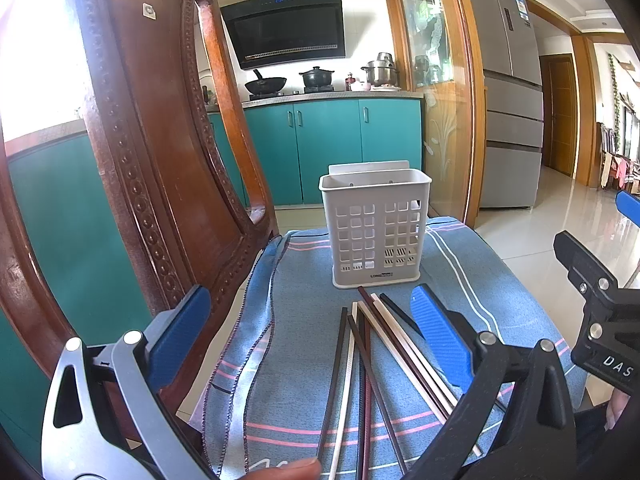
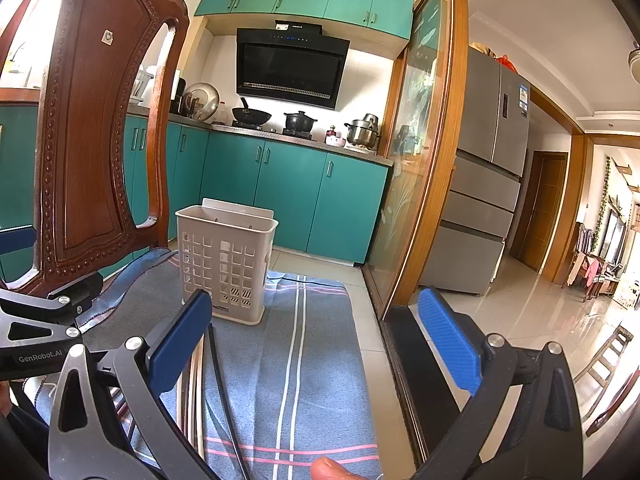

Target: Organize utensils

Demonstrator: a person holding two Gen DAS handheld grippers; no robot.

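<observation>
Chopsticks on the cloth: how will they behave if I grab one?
The chopsticks look thin, stiff and smooth, so one may slip or pivot between the pads. They lie crossed in a loose pile, so neighbours will probably shift. The blue cloth may damp sliding.

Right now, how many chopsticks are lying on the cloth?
8 chopsticks that I can separate, all fanned on the blue cloth before the white holder. The rightmost dark one runs under a finger of the left gripper; overlaps may hide more.

Right gripper (image 2: 316,320) wide open, white holder (image 2: 226,264) upright on blue cloth (image 2: 320,360), chopsticks (image 2: 218,364) near.
</observation>
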